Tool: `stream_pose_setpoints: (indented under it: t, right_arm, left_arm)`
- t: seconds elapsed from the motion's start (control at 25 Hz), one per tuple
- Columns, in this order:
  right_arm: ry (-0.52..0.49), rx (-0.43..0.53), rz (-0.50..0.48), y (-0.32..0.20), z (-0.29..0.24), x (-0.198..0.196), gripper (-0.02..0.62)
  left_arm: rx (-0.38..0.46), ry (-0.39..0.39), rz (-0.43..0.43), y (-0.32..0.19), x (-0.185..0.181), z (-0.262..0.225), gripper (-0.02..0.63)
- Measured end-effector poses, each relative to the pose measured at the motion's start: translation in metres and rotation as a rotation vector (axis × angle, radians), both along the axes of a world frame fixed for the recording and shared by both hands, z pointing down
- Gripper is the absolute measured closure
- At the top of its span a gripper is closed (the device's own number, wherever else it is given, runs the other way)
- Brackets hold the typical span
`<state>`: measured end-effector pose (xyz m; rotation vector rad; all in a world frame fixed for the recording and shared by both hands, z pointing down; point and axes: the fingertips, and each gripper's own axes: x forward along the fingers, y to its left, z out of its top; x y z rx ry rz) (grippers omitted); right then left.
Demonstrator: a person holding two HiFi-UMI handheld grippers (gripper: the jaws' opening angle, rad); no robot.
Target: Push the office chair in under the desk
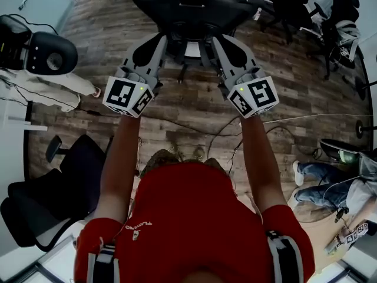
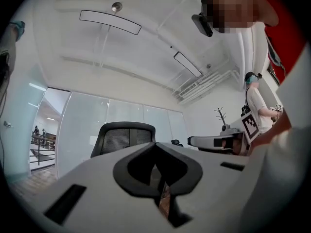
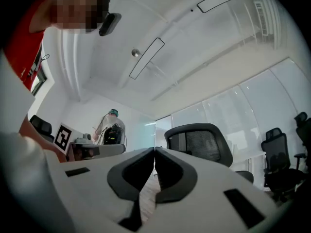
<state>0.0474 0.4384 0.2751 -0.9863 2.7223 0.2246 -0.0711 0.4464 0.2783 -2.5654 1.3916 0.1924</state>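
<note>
red shirt (image 1: 188, 217) fills 6 o'clock in the head view, with both forearms reaching out over the wood floor (image 1: 177, 102). left gripper (image 1: 159, 41) at 11 o'clock and right gripper (image 1: 217, 41) at 1 o'clock each have their jaws pressed together on nothing. black office chair (image 1: 188, 5) stands at 12 o'clock, just past both tips.

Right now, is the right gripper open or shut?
Shut: the right gripper has its jaws meeting tip to tip, nothing between them; the office chair stands beyond them.
</note>
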Motion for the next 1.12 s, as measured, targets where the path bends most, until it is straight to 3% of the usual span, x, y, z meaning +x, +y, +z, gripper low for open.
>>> stream_pose_setpoints:
  t: [0.48,0.68,0.76,0.92,1.12]
  right_arm:
    - [0.075,-0.012,0.16,-0.062,0.008,-0.041,0.569]
    - [0.151,-0.042,0.247,-0.08,0.017,-0.034,0.544]
    - [0.185,-0.063,0.268,-0.089,0.023,-0.028,0.501]
    - [0.287,-0.071,0.314,-0.111,0.035,-0.016,0.475]
    - [0.485,-0.094,0.37,-0.151,0.062,0.007,0.397]
  left_arm:
    - [0.02,0.023,0.081,-0.065,-0.077,0.008,0.597]
    - [-0.001,0.006,0.07,-0.09,-0.103,0.017,0.595]
    - [-0.013,-0.019,0.069,-0.1,-0.107,0.021,0.585]
    - [-0.033,-0.092,0.07,-0.121,-0.113,0.033,0.486]
    - [-0.052,-0.284,0.047,-0.159,-0.124,0.056,0.39]
